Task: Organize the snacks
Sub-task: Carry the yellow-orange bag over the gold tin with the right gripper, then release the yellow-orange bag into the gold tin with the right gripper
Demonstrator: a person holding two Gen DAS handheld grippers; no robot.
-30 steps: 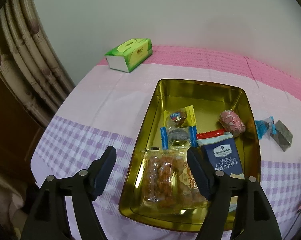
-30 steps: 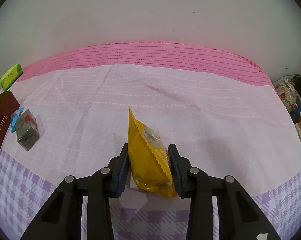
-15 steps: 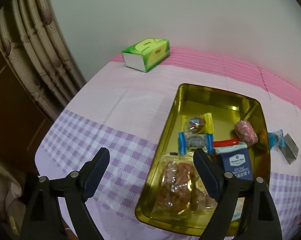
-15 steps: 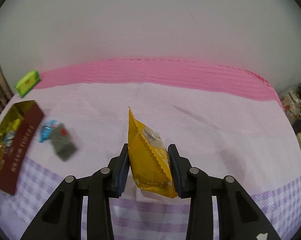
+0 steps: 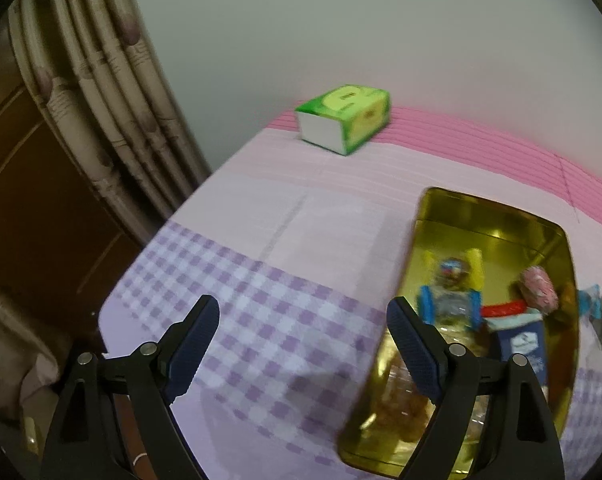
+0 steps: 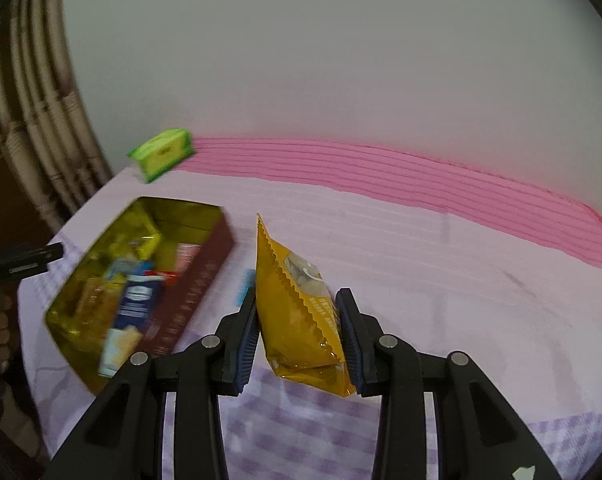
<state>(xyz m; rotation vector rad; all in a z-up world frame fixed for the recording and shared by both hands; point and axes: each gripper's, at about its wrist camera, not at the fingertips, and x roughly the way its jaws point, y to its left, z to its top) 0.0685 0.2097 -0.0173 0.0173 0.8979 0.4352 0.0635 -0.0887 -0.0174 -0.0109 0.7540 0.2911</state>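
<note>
My right gripper (image 6: pixel 297 322) tilts downward above the counter (image 6: pixel 441 264), its jaws clamped on a yellow snack bag (image 6: pixel 301 312) that hangs upright between them, clear of the cloth. To its left sits the gold tin (image 6: pixel 205 264), already holding several wrapped snacks, among them a blue cracker pack (image 6: pixel 135 300). My left gripper (image 5: pixel 303 342) also points down and forward, jaws spread wide with nothing between them, over the checked cloth just left of the tin (image 5: pixel 497 212). A green tissue box (image 5: pixel 345 122) stands at the far left edge, beside the curtain (image 5: pixel 101 92).
</note>
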